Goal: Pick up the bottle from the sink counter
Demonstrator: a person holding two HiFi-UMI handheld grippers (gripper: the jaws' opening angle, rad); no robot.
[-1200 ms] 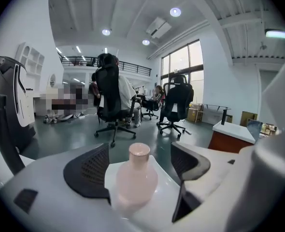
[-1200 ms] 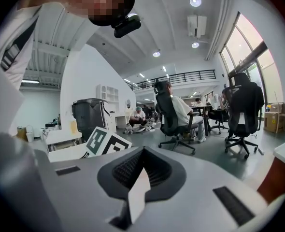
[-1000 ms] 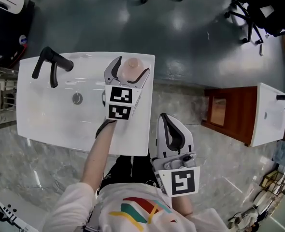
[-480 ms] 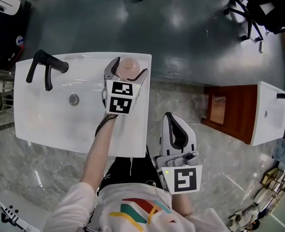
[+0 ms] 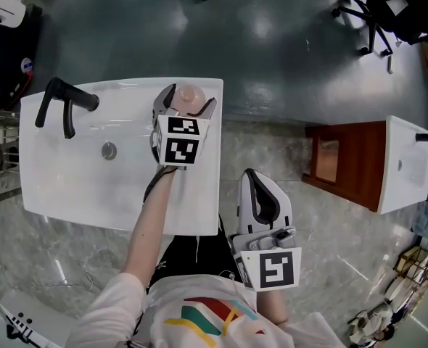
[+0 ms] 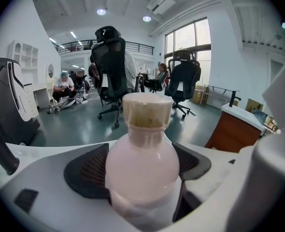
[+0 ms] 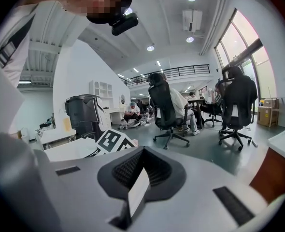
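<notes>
A pale pink bottle with a tan cap stands upright at the far right corner of the white sink counter. My left gripper reaches over the counter with its jaws spread wide, one on each side of the bottle. In the left gripper view the bottle fills the space between the dark pads, and I see no pad pressing on it. My right gripper hangs off the counter's right side, near the person's body. It is shut, its pads meeting with nothing between them.
A black faucet and a drain lie left of the bottle in the basin. A wooden cabinet with a second white sink stands at the right. Office chairs stand on the grey floor beyond.
The left jaws have spread a little wider and slid further around the bottle. The right gripper has hardly moved.
</notes>
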